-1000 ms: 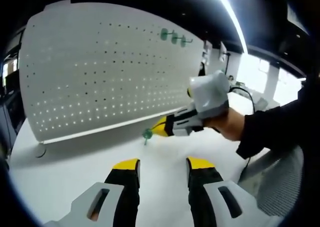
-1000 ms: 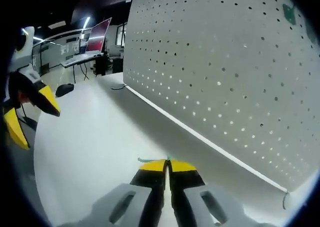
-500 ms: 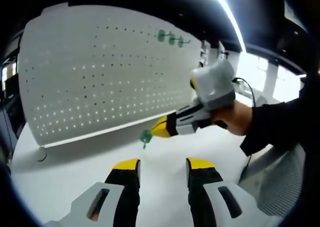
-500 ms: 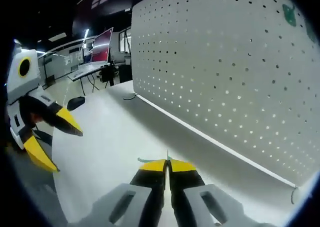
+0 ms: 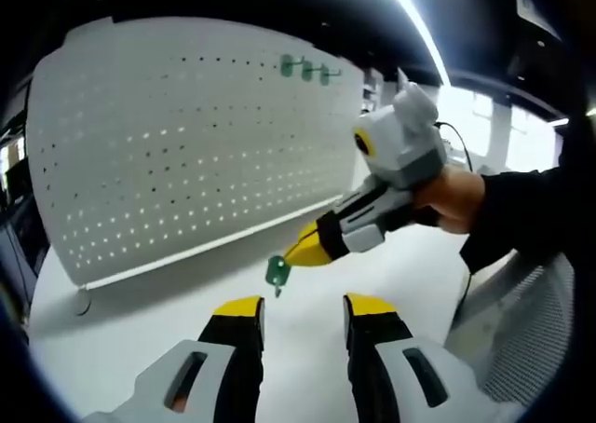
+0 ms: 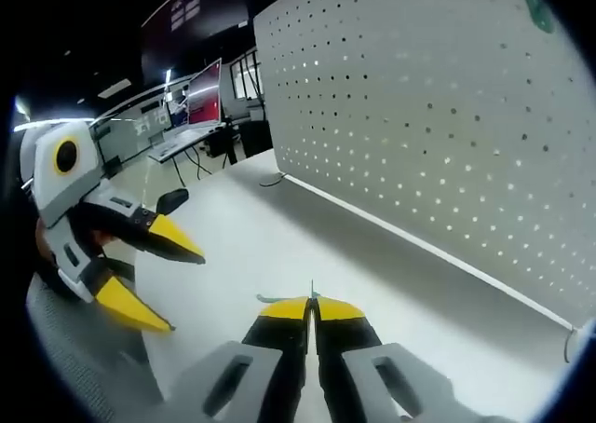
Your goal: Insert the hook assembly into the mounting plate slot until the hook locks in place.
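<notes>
1. Pressed together, our right gripper (image 5: 296,252) jaws pinch a green hook (image 5: 277,271), which hangs off their yellow tips above the table.
2. Our left gripper (image 5: 296,313) holds nothing, its jaws apart just below the hook.
3. We work over a white table (image 6: 279,246); a white pegboard (image 5: 186,153) stands upright at its back.
4. Three more green hooks (image 5: 304,68) sit in the pegboard's top corner, well apart from ours.
5. Office desks with monitors (image 6: 191,102) fill the dim room beyond.

Two handheld grippers are seen. The left gripper (image 5: 300,313) has black fingers (image 5: 235,348) tipped yellow on grey slotted mounts. The right gripper (image 5: 300,252) has a grey body, yellow ring marking and cable; a black sleeve (image 5: 526,213) is worn.
</notes>
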Demonstrator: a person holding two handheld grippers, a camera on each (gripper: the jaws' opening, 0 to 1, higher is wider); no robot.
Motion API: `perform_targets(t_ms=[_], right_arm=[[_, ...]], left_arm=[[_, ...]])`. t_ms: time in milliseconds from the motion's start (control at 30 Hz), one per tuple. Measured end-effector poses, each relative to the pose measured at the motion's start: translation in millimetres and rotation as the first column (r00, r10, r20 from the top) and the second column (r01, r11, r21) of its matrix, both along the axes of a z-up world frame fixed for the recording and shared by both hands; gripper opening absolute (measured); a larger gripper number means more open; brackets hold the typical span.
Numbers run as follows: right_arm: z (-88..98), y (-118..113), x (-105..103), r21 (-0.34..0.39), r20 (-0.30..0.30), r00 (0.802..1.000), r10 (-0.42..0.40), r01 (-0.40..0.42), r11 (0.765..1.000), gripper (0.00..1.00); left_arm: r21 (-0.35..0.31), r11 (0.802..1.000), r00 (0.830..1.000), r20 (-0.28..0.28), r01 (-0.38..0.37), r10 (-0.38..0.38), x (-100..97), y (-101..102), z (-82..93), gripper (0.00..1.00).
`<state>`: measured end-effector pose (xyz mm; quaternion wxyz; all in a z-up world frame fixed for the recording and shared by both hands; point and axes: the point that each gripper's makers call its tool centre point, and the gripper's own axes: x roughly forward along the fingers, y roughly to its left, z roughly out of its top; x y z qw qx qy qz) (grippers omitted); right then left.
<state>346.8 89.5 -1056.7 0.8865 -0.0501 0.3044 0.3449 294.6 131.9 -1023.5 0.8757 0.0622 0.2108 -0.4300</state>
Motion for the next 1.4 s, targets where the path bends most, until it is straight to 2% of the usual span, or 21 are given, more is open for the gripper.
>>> perform_targets(t_ms=[167, 367, 533, 700, 1400], right_arm=[[0.3, 2.3, -6.9, 0.017, -0.029, 0.999, 0.012, -0.012, 1.0, 0.0], [-0.1, 9.9, -20.8, 0.093, -0.112, 0.993, 0.037, -0.027, 0.995, 0.0], [-2.6, 11.2, -25.9, 0.116, -0.147, 0.988, 0.041, -0.024, 0.993, 0.0], [1.8, 15.3, -28.6, 0.173, -0.181, 0.982, 0.045, -0.013, 0.985, 0.0], [18.2, 31.7, -48.9, 0.299, -0.237, 0.965, 0.111, -0.036, 0.953, 0.0]], left_arm=[[0.017, 1.0, 1.0, 0.004, 0.006, -0.006, -0.6, 0.2, -2.1, 0.34], [0.043, 0.999, 1.0, 0.005, 0.019, -0.019, -1.9, -0.3, -6.4, 0.32], [0.067, 0.997, 0.999, 0.011, 0.03, -0.031, -2.8, -0.9, -9.7, 0.31], [0.091, 0.995, 0.999, 0.029, 0.038, -0.041, -2.7, -0.5, -11.4, 0.28], [0.173, 0.983, 0.993, 0.088, 0.066, -0.083, -4.0, 0.2, -15.2, 0.13]])
